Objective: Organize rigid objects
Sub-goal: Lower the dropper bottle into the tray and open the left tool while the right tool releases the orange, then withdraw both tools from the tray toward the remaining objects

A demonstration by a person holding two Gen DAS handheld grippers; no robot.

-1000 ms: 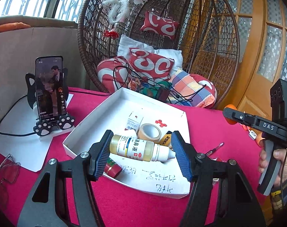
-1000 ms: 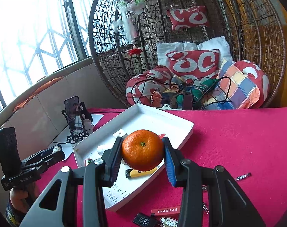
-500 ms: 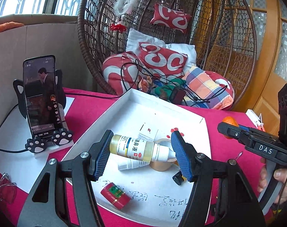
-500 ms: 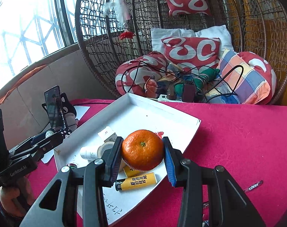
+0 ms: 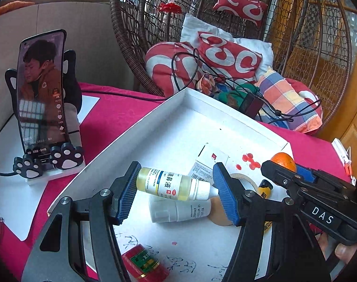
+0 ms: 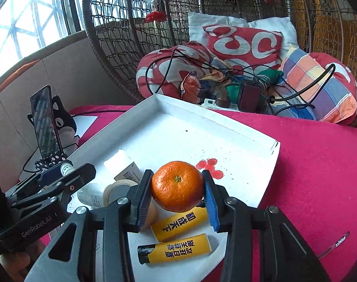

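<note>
Left wrist view: left gripper [image 5: 175, 189] clamped end to end on a small dropper bottle [image 5: 171, 184], yellowish liquid, white cap, held roughly horizontal with one blue pad on its base and the other on its cap tip, jaws about half spread. Bottle hangs above the white tray [image 5: 140, 127], which sits on the red tablecloth [image 5: 112, 112]. Beneath it in the tray: a white plastic bottle [image 5: 178, 210] on its side, a tape roll [image 5: 243, 182] partly hidden behind the right finger, a small white carton [image 5: 209, 162], and a red tin [image 5: 144, 264] near the tray's near edge. Red spots [image 5: 249, 161] stain the tray floor by the carton. Phone [image 5: 41, 89] upright in a paw-print stand [image 5: 49, 161] left of the tray, screen lit. Right wrist view: right gripper [image 6: 177, 198] closed on a mandarin orange [image 6: 177, 186], pads pressing both sides, stem end facing the camera, jaws fairly narrow. Orange is held over the tray's near right part, above two yellow lighters [image 6: 176, 248] that lie flat on the tray floor, one just behind the other. Pen [image 6: 333, 244] lies on the cloth right of the tray. Wicker hanging chair [image 6: 131, 47] with red patterned cushions [image 6: 244, 44] behind the table. Both grippers close together over the tray, each visible in the other's camera.
</note>
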